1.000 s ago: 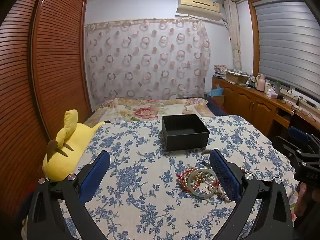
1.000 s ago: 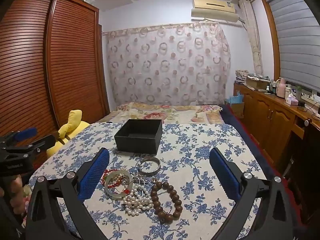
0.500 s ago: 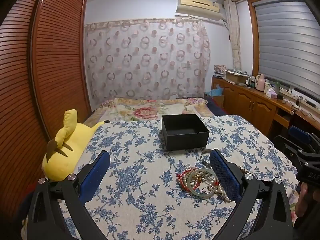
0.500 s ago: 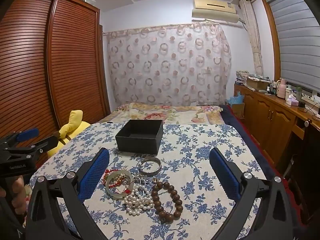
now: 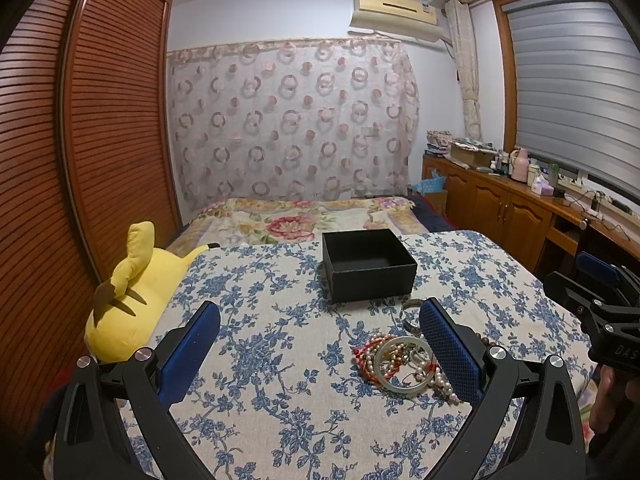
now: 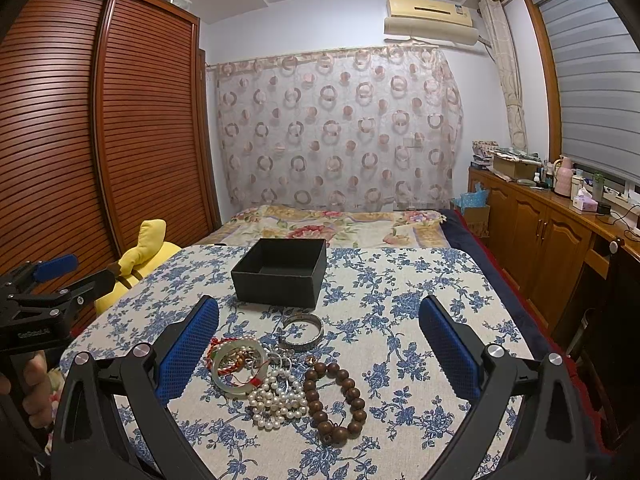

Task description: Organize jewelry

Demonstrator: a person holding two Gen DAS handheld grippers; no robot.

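Note:
An open black box (image 6: 280,272) stands on the blue-flowered cloth; it also shows in the left wrist view (image 5: 368,266). In front of it lies a jewelry pile: a silver bangle (image 6: 301,331), a pale jade bangle (image 6: 239,366) with red cord, a pearl strand (image 6: 278,400) and a brown wooden bead bracelet (image 6: 336,402). The pile also shows in the left wrist view (image 5: 404,362). My right gripper (image 6: 319,344) is open and empty, above the pile. My left gripper (image 5: 320,350) is open and empty, left of the pile.
A yellow plush toy (image 5: 132,296) lies at the cloth's left edge. A bed (image 6: 332,226) lies beyond the box. A slatted wooden wardrobe (image 6: 100,132) fills the left. Wooden cabinets (image 6: 548,236) with bottles line the right wall.
The right wrist view has shifted slightly forward and down toward the jewelry pile. The left gripper has barely moved. Both stay open.

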